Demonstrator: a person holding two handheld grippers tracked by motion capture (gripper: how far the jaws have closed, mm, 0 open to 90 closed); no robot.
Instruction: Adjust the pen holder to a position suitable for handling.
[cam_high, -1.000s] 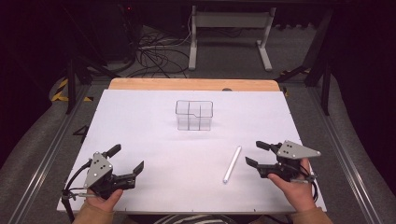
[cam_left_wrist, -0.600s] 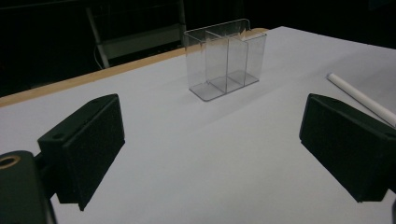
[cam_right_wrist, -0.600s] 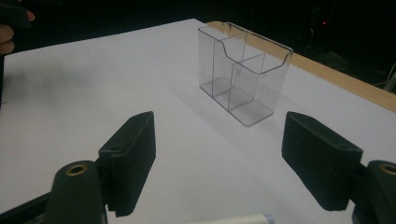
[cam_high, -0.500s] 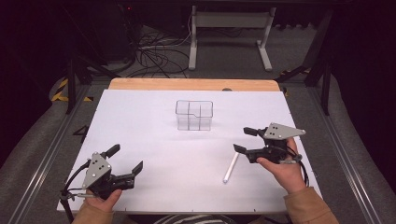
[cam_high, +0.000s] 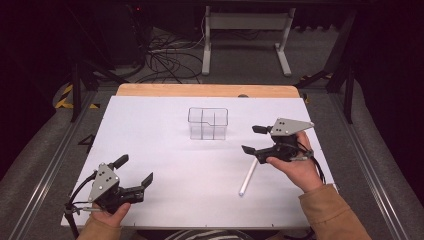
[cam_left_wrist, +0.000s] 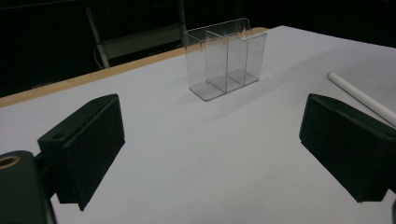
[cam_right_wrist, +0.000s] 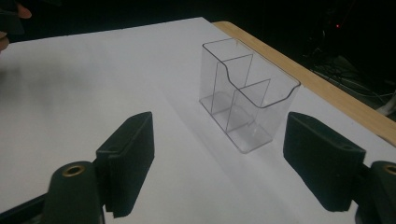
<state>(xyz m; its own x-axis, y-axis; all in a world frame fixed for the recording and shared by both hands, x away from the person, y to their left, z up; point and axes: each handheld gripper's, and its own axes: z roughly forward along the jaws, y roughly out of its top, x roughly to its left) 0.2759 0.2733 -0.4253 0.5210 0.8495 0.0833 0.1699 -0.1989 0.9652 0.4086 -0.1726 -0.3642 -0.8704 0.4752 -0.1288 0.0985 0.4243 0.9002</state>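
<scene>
**White tube flat on the tabletop, right tool just above its far end**

Lying flat on the white tabletop (cam_high: 165, 130), right of centre: a white tube (cam_high: 248, 176). Long axis diagonal, near end toward the person, far end pointing away and slightly right, toward the right tool (cam_high: 254, 140). Right tool open, jaws wide apart, holding nothing, just above the tube's far end; touching or not, cannot tell. Facing the clear divided holder (cam_high: 208, 123), upright near the middle of the tabletop. Left tool (cam_high: 134, 171) low at the near left corner, jaws also spread, empty, well apart from the tube.
</scene>
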